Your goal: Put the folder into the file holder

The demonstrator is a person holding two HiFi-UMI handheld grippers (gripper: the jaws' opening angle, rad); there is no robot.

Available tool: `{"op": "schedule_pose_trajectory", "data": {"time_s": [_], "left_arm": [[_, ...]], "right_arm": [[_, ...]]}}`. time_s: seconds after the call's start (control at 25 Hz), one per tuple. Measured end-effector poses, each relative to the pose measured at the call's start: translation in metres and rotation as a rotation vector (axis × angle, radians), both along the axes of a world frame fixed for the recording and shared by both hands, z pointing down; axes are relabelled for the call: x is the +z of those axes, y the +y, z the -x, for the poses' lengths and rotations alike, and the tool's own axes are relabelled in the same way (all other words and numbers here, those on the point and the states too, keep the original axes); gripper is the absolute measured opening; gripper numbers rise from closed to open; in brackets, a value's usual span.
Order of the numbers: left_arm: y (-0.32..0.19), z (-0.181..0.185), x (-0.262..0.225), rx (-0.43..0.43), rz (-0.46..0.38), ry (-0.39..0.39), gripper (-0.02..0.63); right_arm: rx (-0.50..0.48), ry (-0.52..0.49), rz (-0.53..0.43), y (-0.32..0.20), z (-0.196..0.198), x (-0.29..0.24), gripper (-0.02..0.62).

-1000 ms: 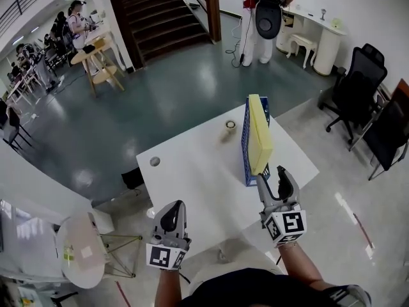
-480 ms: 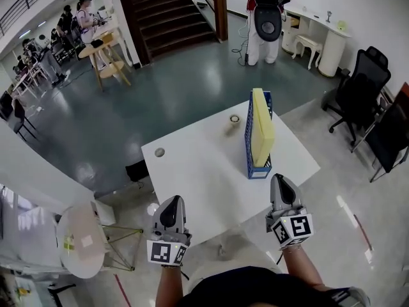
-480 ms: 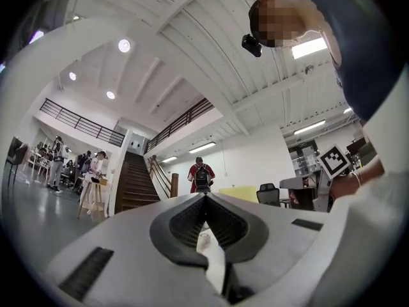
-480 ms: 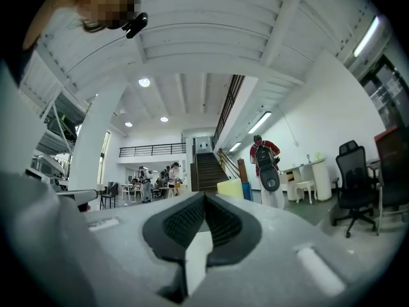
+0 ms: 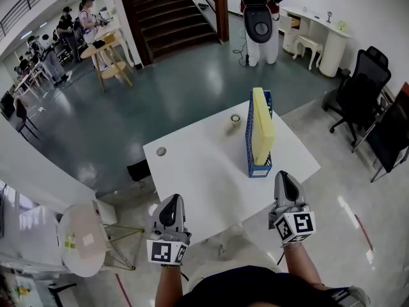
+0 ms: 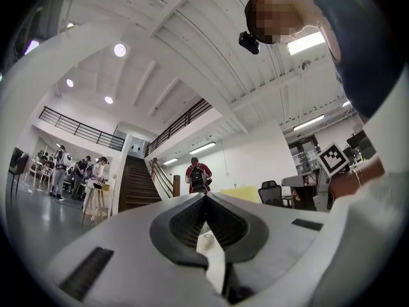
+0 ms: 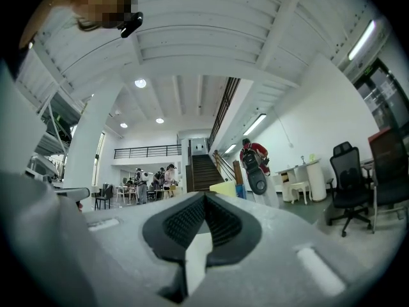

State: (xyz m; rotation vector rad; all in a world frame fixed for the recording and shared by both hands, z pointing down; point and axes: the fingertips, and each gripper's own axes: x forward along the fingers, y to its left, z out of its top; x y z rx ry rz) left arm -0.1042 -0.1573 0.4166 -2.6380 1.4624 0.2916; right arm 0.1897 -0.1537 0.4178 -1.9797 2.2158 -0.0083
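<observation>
The left gripper [image 5: 171, 203], a grey two-jaw tool with a black-and-white marker cube at its rear, hangs at the near left edge of the white rectangular table [image 5: 204, 178]. Its jaws are clenched together on nothing: in the left gripper view the ribbed pads meet, with only a sliver of tabletop showing behind them. The forearm carrying it is cut off by the bottom of the head view.

On the table's left part lies a small round grey cable hole [image 5: 161, 151]. Farther back a small pale ring-shaped object [image 5: 235, 119] sits just beside the holder, too small to identify.

The blue plastic lattice-walled file holder [image 5: 248, 147] stands upright on the table's right part, its long side running away from the person. The pale yellow flat folder [image 5: 261, 130] stands on edge inside it and rises well above the blue walls. Its face is plain, with no print visible. Its lower edge is hidden by the holder's near end, and which slot it occupies cannot be told.

The right gripper [image 5: 285, 179], of the same grey make, is at the table's near right edge, apart from the holder, with its jaws pressed shut and empty. In the right gripper view only the folder's top and a strip of blue peek over the jaws.

At far right stands a black office chair [image 5: 359, 82].
</observation>
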Motion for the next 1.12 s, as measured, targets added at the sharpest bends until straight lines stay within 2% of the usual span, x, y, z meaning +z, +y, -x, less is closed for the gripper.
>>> {"op": "schedule_pose_trajectory", "data": {"time_s": [0.32, 0.68, 0.96, 1.12], "left_arm": [[-0.001, 0.005, -0.008, -0.016, -0.012, 0.001, -0.002], [-0.003, 0.006, -0.009, -0.022, -0.015, 0.003, -0.002], [-0.005, 0.002, -0.004, -0.022, -0.017, -0.037, -0.002], [-0.006, 0.004, -0.001, -0.024, 0.002, -0.007, -0.003]], "right_arm": [[0.029, 0.048, -0.024, -0.007, -0.011, -0.011, -0.003], [0.050, 0.069, -0.003, -0.006, -0.014, -0.009, -0.003], [0.053, 0.088, 0.016, -0.006, -0.017, -0.006, -0.002], [0.051, 0.090, 0.020, -0.008, -0.017, -0.004, -0.002]]}}
